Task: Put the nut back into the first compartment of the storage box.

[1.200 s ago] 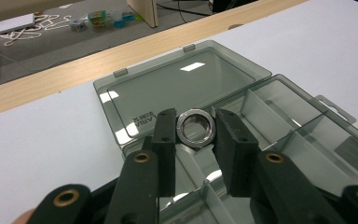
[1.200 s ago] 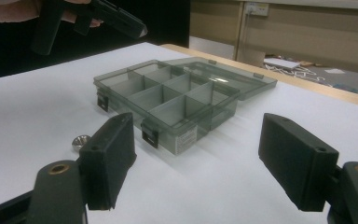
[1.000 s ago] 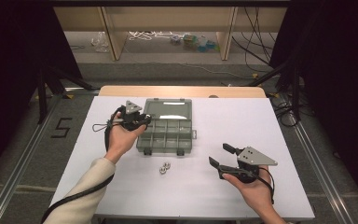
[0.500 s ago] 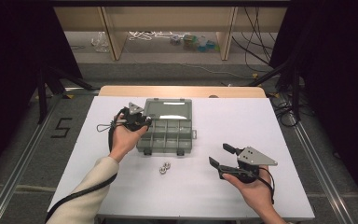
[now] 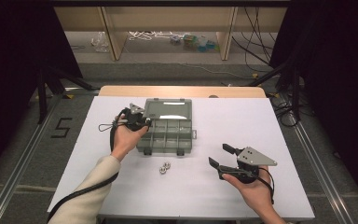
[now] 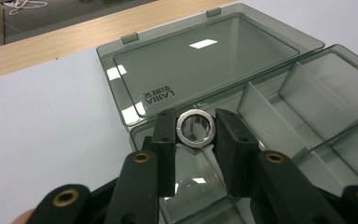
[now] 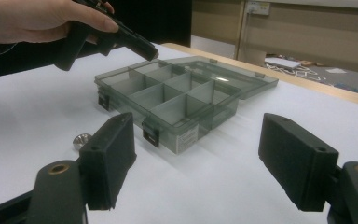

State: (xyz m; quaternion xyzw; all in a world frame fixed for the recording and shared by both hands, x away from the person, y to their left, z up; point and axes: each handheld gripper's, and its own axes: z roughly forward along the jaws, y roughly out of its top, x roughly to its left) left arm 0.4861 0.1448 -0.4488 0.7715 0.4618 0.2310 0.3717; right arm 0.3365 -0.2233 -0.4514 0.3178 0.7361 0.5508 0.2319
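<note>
A smoky grey compartment box (image 5: 168, 135) lies open on the white table, its clear lid (image 6: 205, 60) flat behind it. My left gripper (image 6: 196, 122) is shut on a metal ring nut (image 6: 183, 130), held just above the box's far-left corner compartment (image 5: 151, 125). In the high view the left gripper (image 5: 144, 122) sits at the box's left rim. Two more metal nuts (image 5: 164, 167) lie on the table in front of the box. My right gripper (image 5: 219, 154) rests open at the front right with nothing between its jaws, and its own view faces the box (image 7: 182, 93).
Dividers split the box into several empty compartments (image 7: 168, 100). One loose nut (image 7: 81, 139) lies left of the right gripper's jaws. A wooden strip (image 5: 182, 91) edges the table's far side, with shelves and cables on the floor beyond.
The left gripper has edged slightly toward the box with the nut still in it. The right gripper has stayed put.
</note>
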